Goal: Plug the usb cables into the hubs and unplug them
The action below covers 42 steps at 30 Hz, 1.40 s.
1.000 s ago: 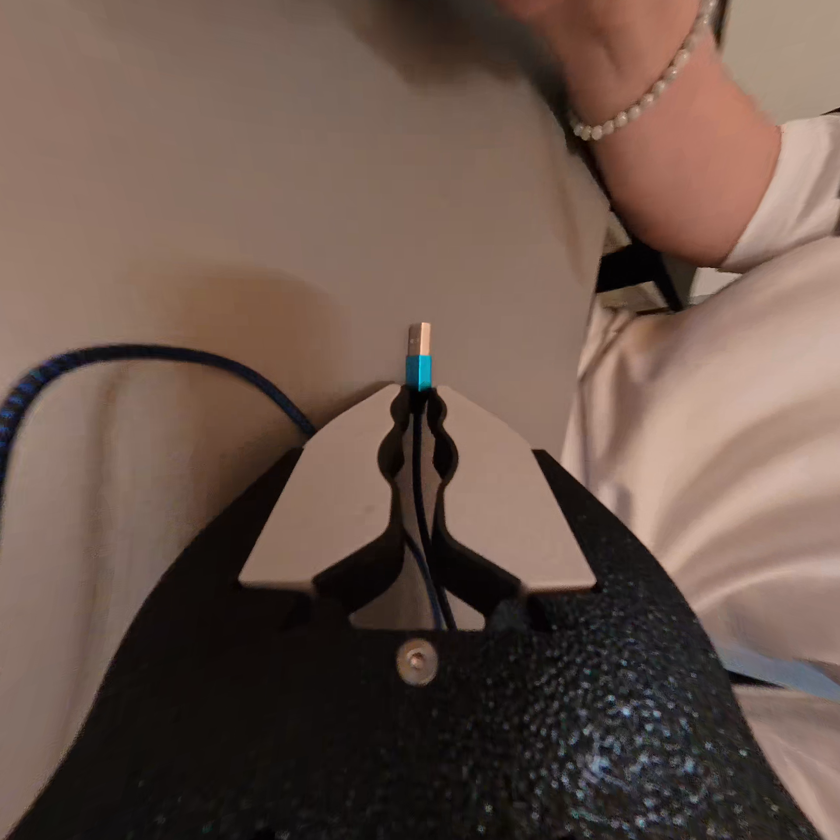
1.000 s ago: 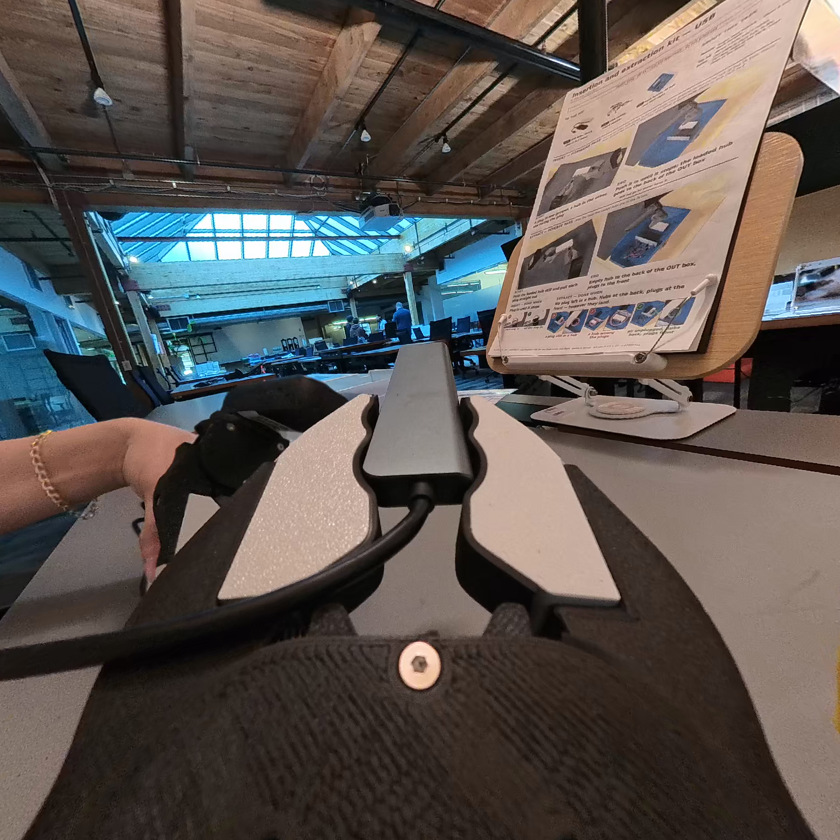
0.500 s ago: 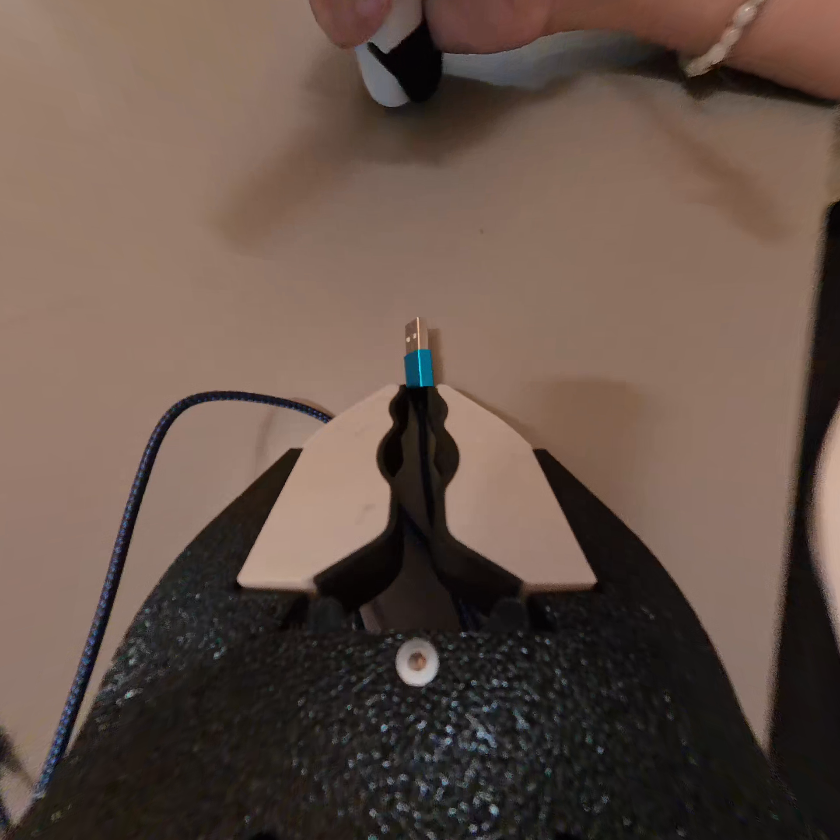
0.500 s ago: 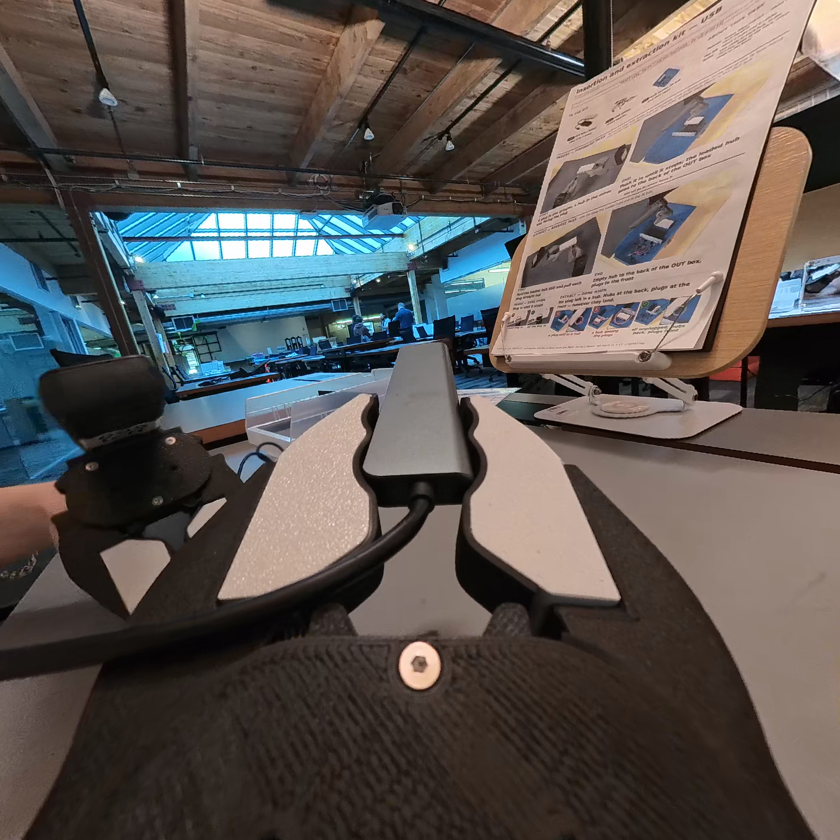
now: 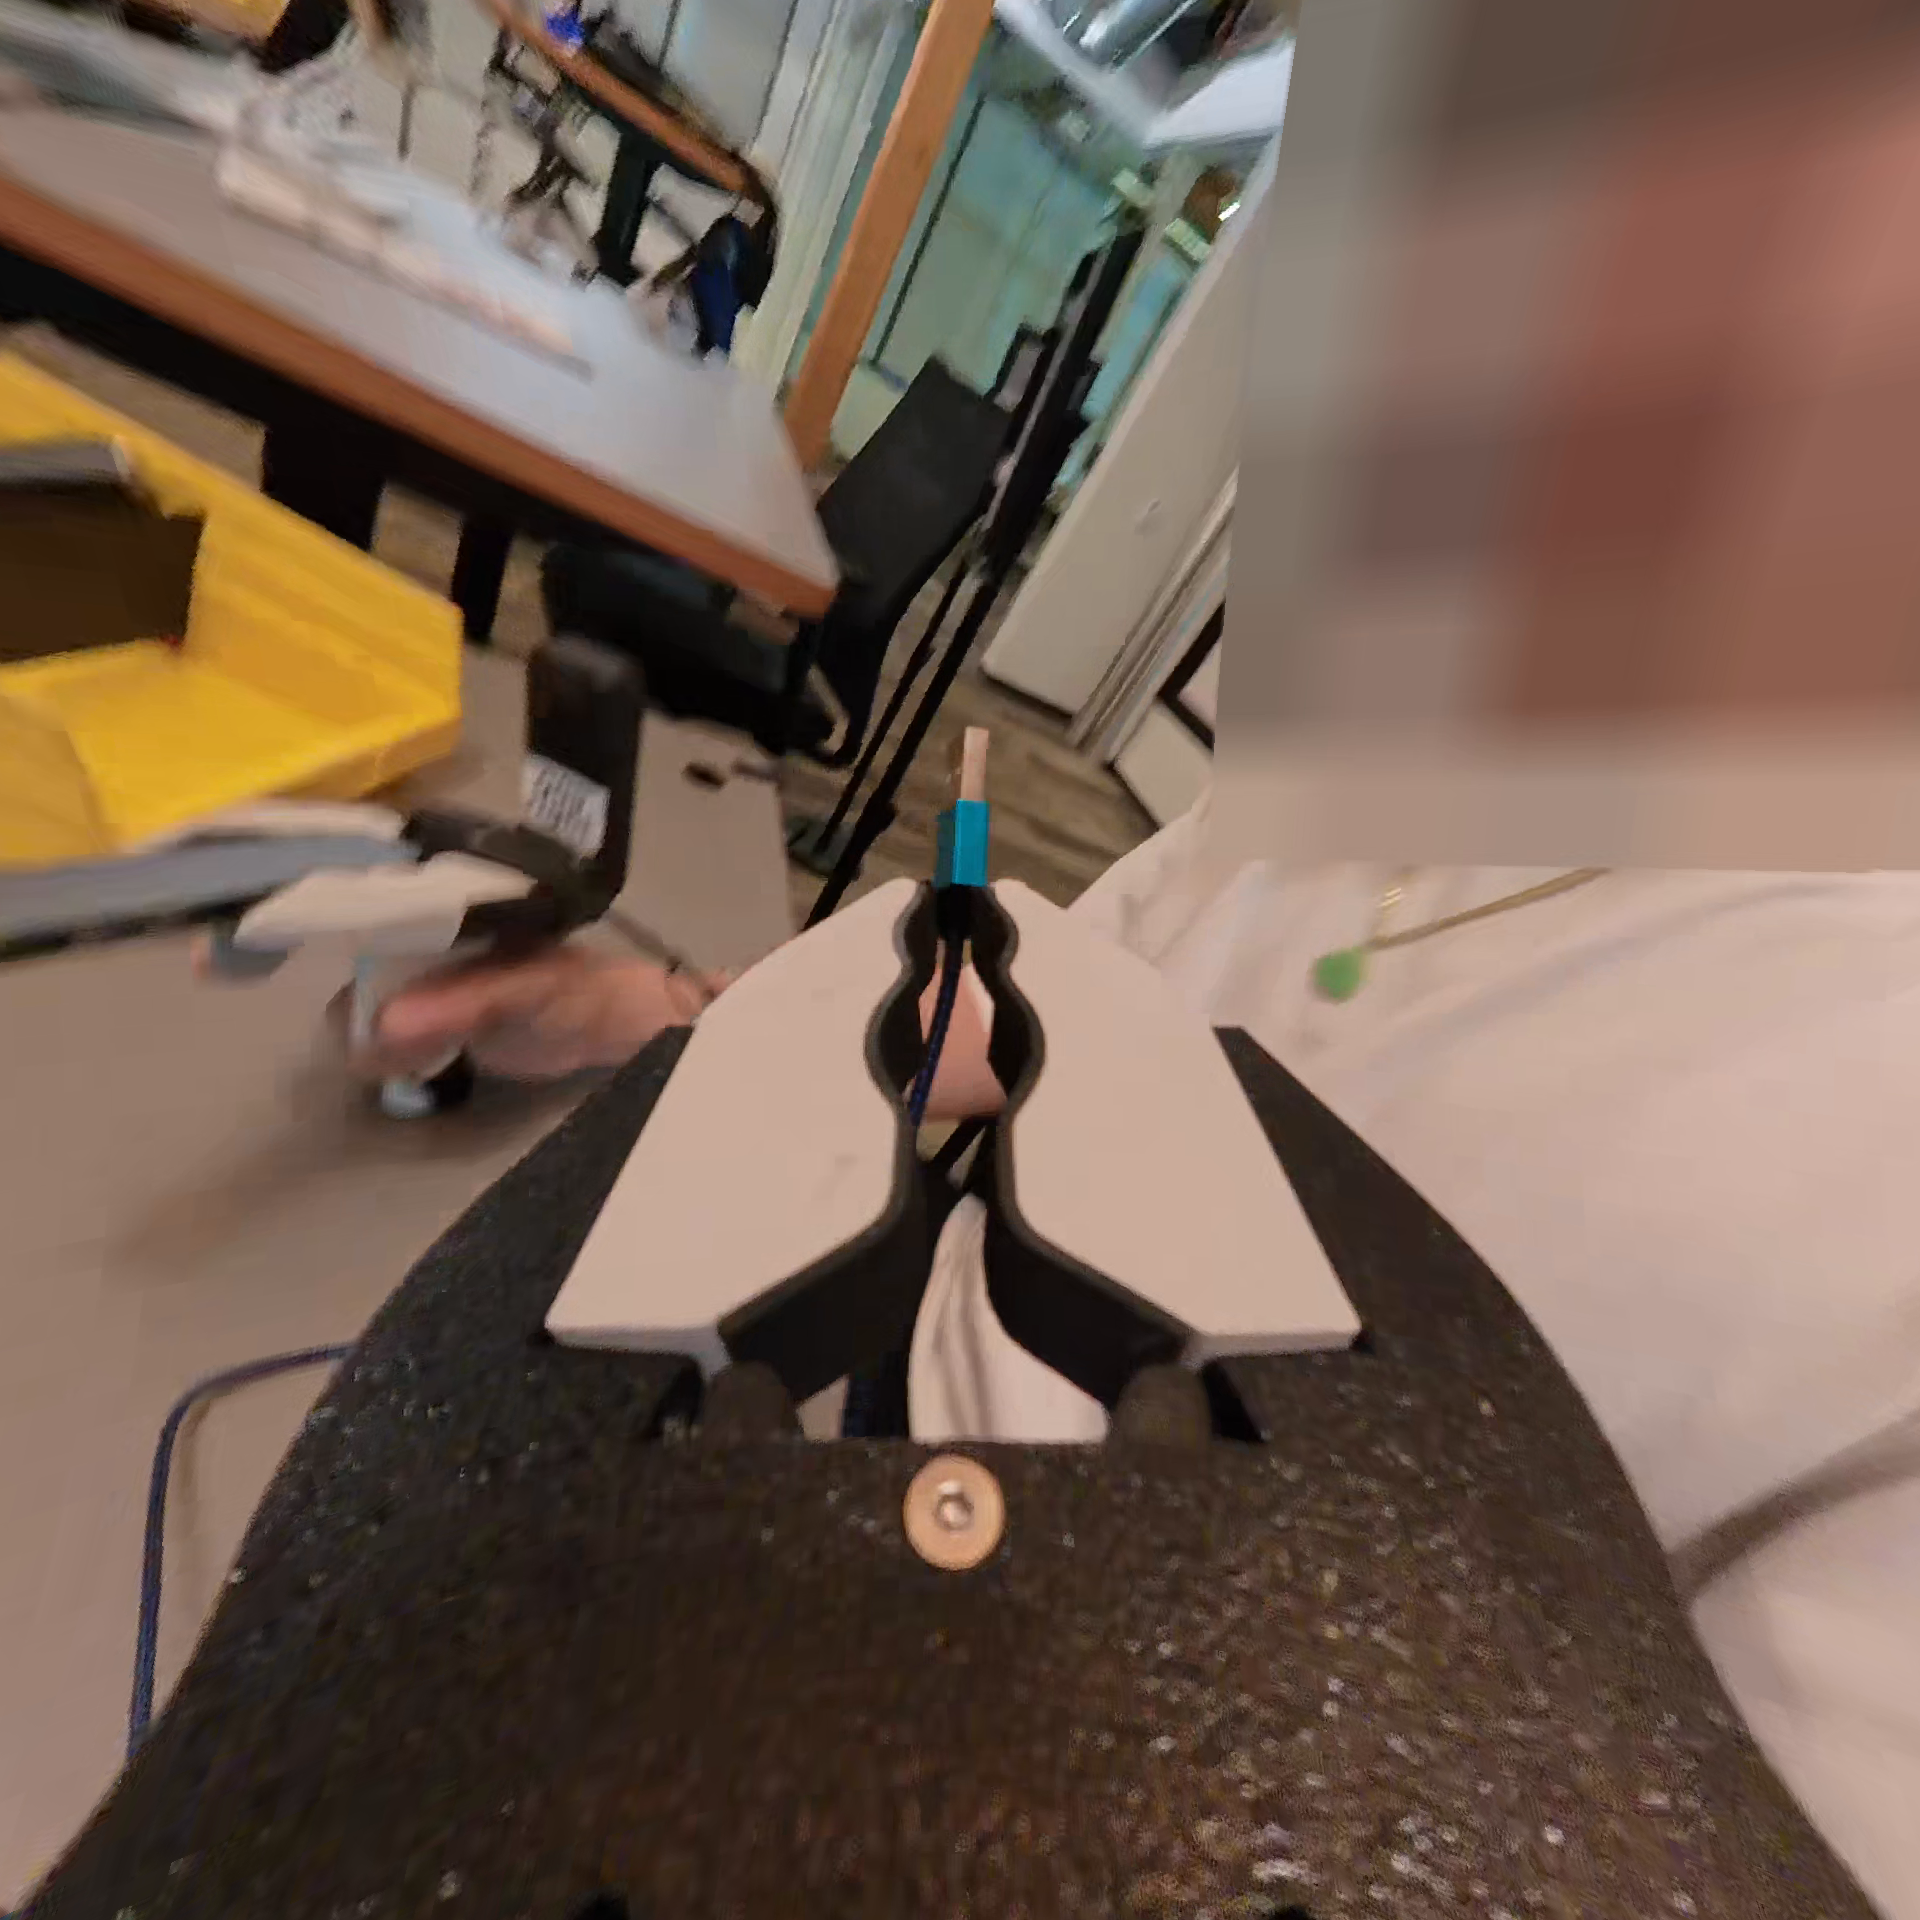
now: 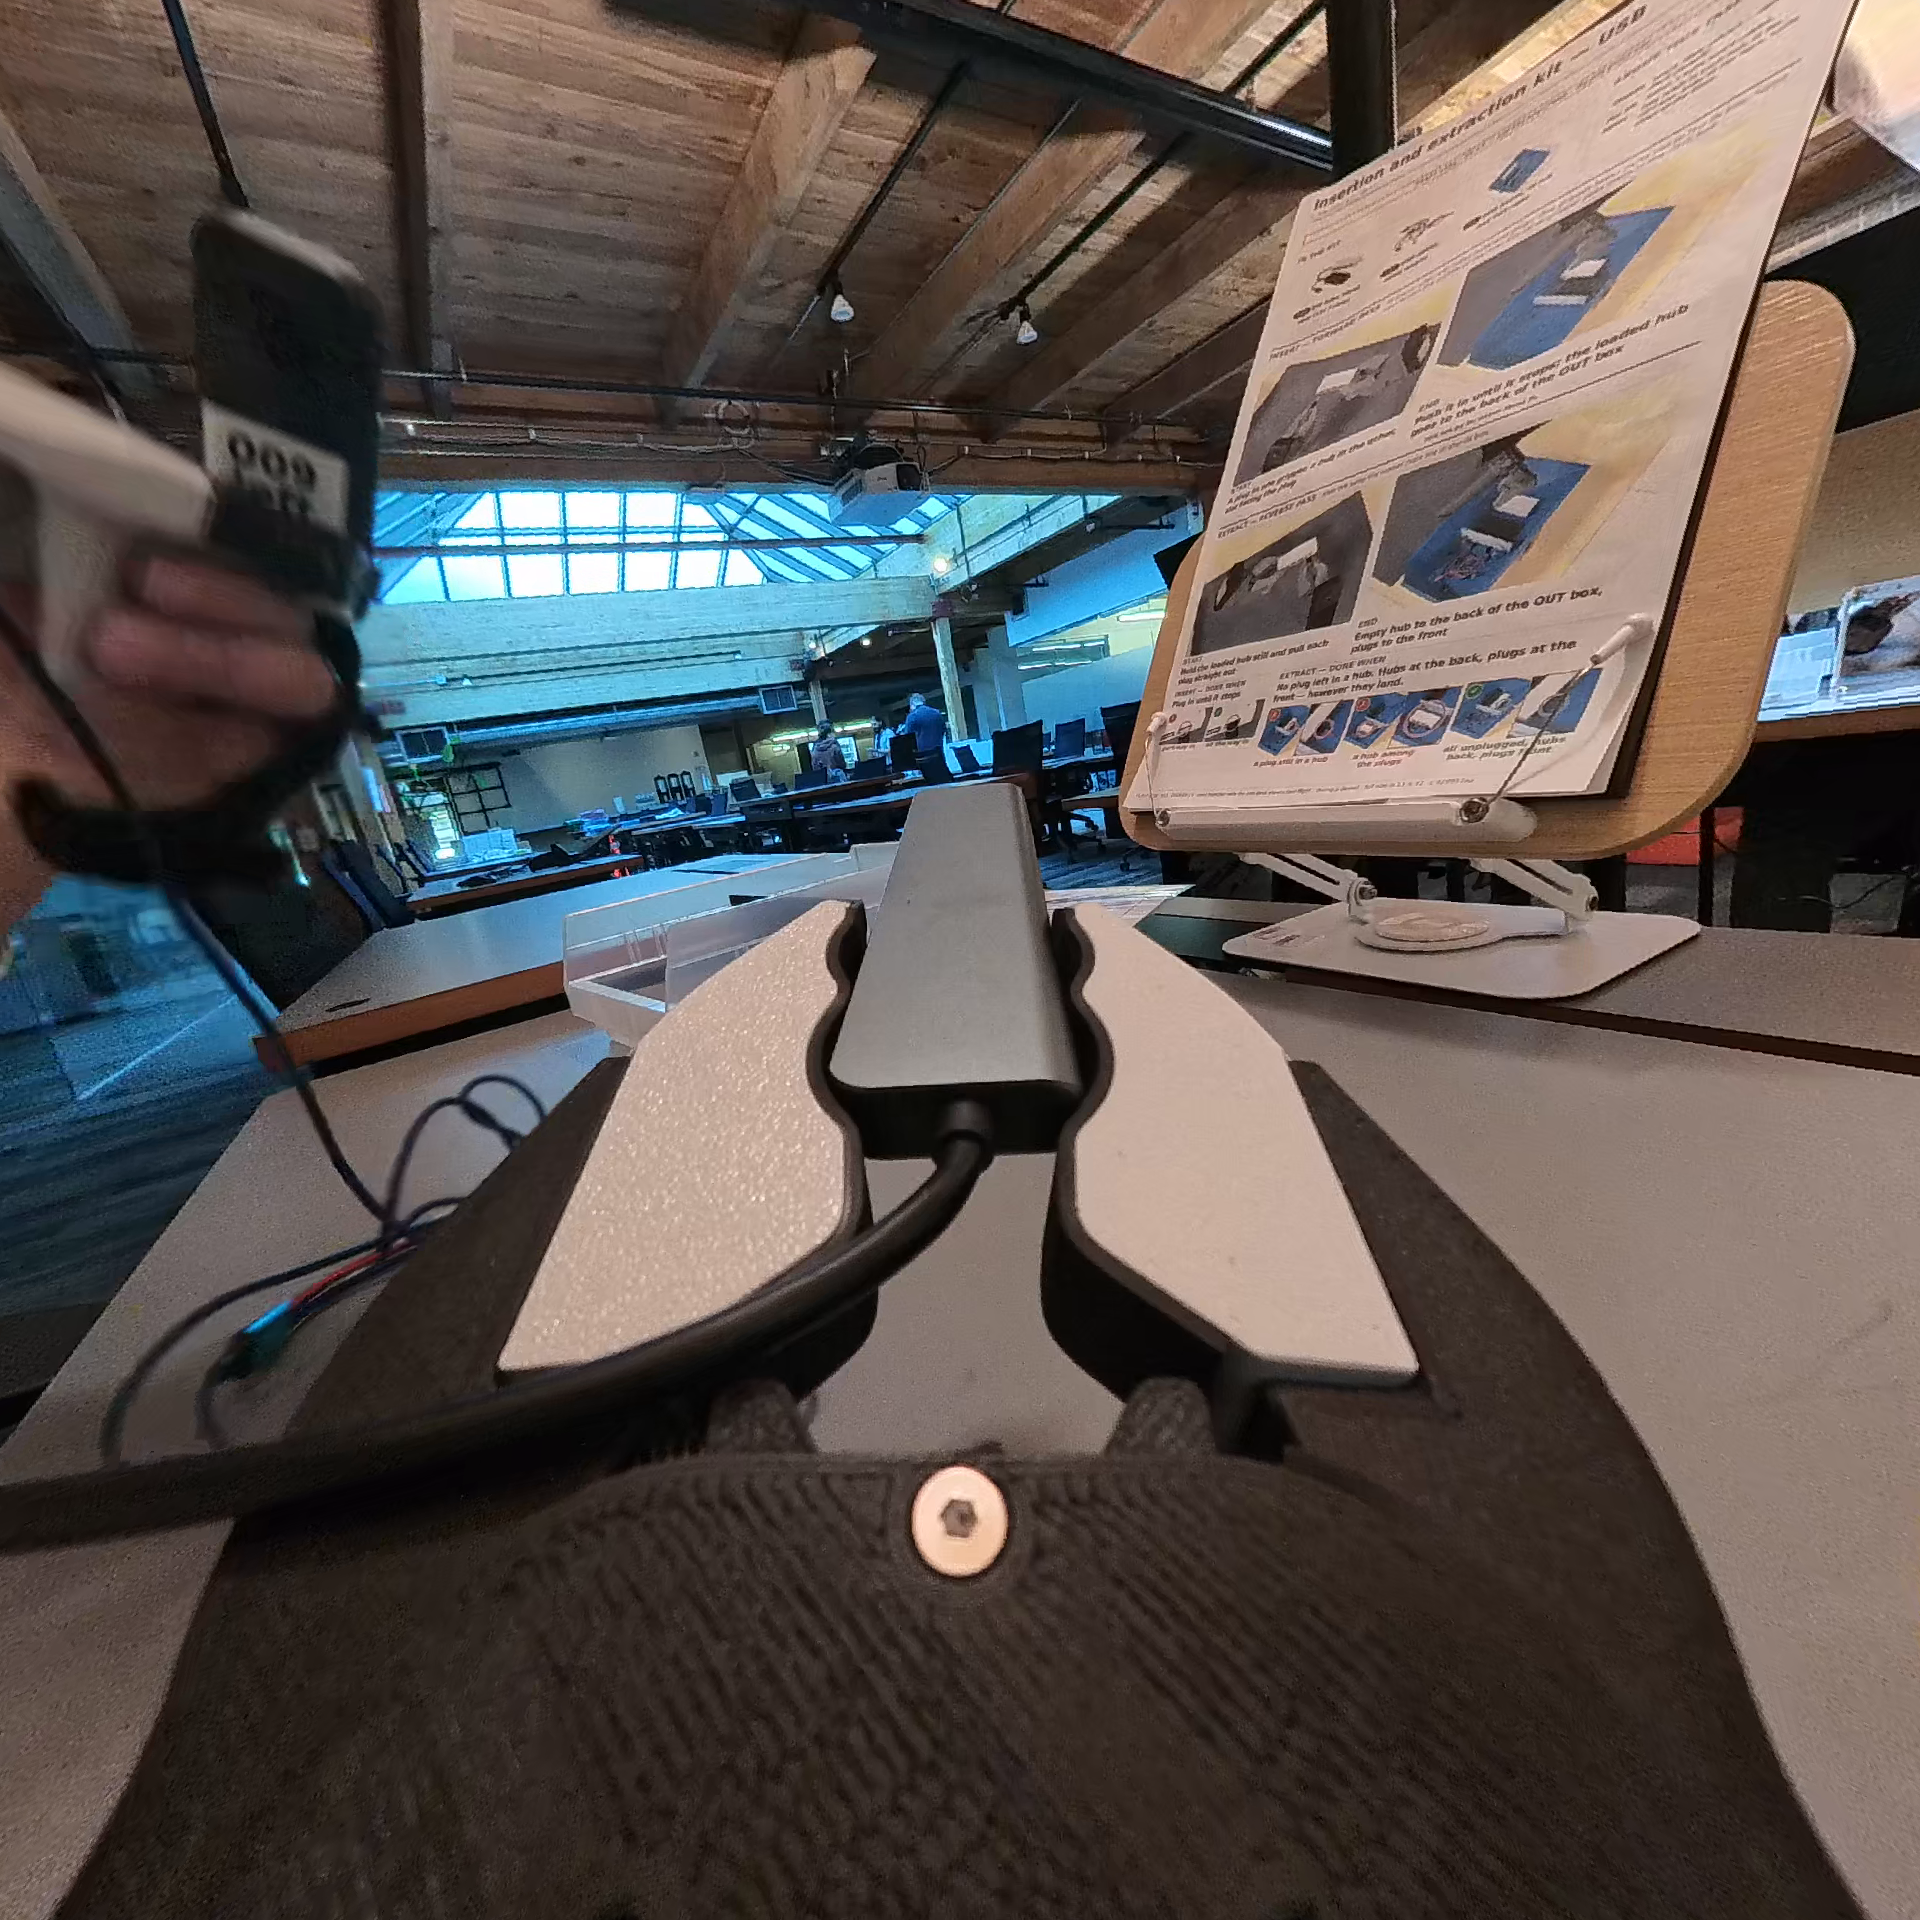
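My left gripper [image 5: 961, 891] is shut on a USB plug [image 5: 961, 844] with a teal housing; its metal tip sticks out past the fingertips. The plug's blue braided cable [image 5: 154, 1507] trails down to the left. My right gripper [image 6: 961, 920] is shut on a dark grey hub [image 6: 961, 966], held level above the grey table [image 6: 1662, 1195], with the hub's black cable [image 6: 623, 1382] running off left. In the right wrist view the left gripper [image 6: 281, 416] is blurred, high at the upper left. The right gripper shows blurred in the left wrist view [image 5: 416, 904].
A wooden stand with an instruction sheet [image 6: 1507, 520] is at the back right. A clear plastic box [image 6: 665, 956] is behind the hub. Loose thin cables [image 6: 312, 1299] lie at the table's left. A yellow bin [image 5: 229, 665] and a person's white shirt [image 5: 1558, 1195] show in the left wrist view. My hands' fingertips stand some 20 cm from each other.
My left gripper has lifted off the table and swung up with the plug, from pointing down at the tabletop to pointing out into the room. The right gripper and hub have stayed still.
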Motion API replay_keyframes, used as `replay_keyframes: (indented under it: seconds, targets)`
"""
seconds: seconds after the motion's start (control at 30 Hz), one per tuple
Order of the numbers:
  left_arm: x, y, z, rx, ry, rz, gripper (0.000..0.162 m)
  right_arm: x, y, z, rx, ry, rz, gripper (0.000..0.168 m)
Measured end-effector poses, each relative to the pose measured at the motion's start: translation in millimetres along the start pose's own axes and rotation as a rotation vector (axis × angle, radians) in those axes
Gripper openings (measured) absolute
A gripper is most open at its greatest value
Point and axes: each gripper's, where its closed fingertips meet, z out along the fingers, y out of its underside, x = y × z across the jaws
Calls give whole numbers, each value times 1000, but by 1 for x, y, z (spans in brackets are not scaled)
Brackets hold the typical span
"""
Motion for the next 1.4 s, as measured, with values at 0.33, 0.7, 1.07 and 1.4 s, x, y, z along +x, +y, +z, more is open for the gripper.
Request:
replay_keyframes:
  seconds: [0.33, 0.7, 1.07, 1.4]
  targets:
    - [-34, -64, -63, 144, 93, -83, 6, 1, -2, -1, 14, 8, 3, 35]
    - [-249, 104, -95, -361, -485, -231, 10, 2, -2, -2, 21, 13, 7, 35]
    - [-287, 142, -88, -793, -898, 158, 23, 1, -2, -2, 15, 9, -2, 35]
    - [-281, 147, -93, -639, -1189, -214, 17, 0, -1, -2, 11, 5, -7, 35]
